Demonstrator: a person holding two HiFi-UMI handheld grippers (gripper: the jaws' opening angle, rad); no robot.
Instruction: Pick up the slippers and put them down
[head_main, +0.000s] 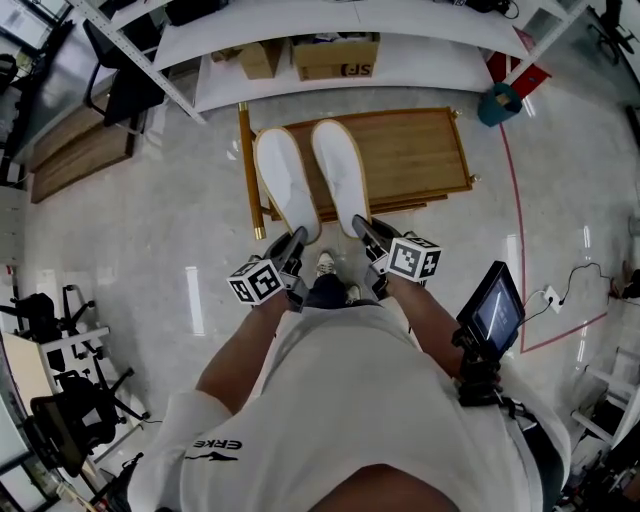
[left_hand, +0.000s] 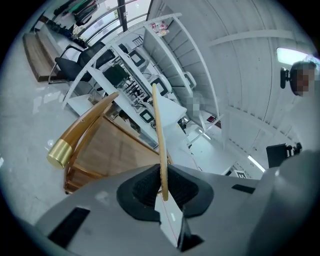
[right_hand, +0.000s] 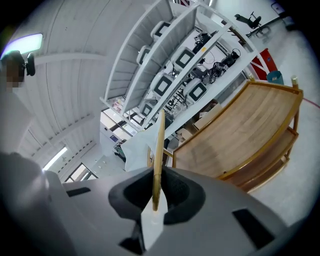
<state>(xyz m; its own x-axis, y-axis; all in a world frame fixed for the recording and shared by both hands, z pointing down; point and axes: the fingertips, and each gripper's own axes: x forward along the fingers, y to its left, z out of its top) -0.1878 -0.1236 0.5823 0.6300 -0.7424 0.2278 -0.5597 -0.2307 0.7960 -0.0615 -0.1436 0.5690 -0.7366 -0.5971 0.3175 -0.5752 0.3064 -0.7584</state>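
Two white slippers with tan rims hang side by side over a low wooden rack (head_main: 420, 150). In the head view my left gripper (head_main: 296, 240) is shut on the heel of the left slipper (head_main: 285, 180), and my right gripper (head_main: 362, 230) is shut on the heel of the right slipper (head_main: 342, 172). In the left gripper view the slipper (left_hand: 158, 130) shows edge-on, its tan rim pinched between the black pads of the gripper (left_hand: 163, 192). The right gripper view shows the same: the thin slipper (right_hand: 159, 145) stands upright in the gripper (right_hand: 156, 200).
A white shelf unit (head_main: 420, 62) with a cardboard box (head_main: 335, 57) stands behind the rack. A teal bucket (head_main: 498, 103) and red floor tape (head_main: 515, 200) lie right. Office chairs (head_main: 60, 400) stand at the left, a screen (head_main: 495, 305) by the person's right side.
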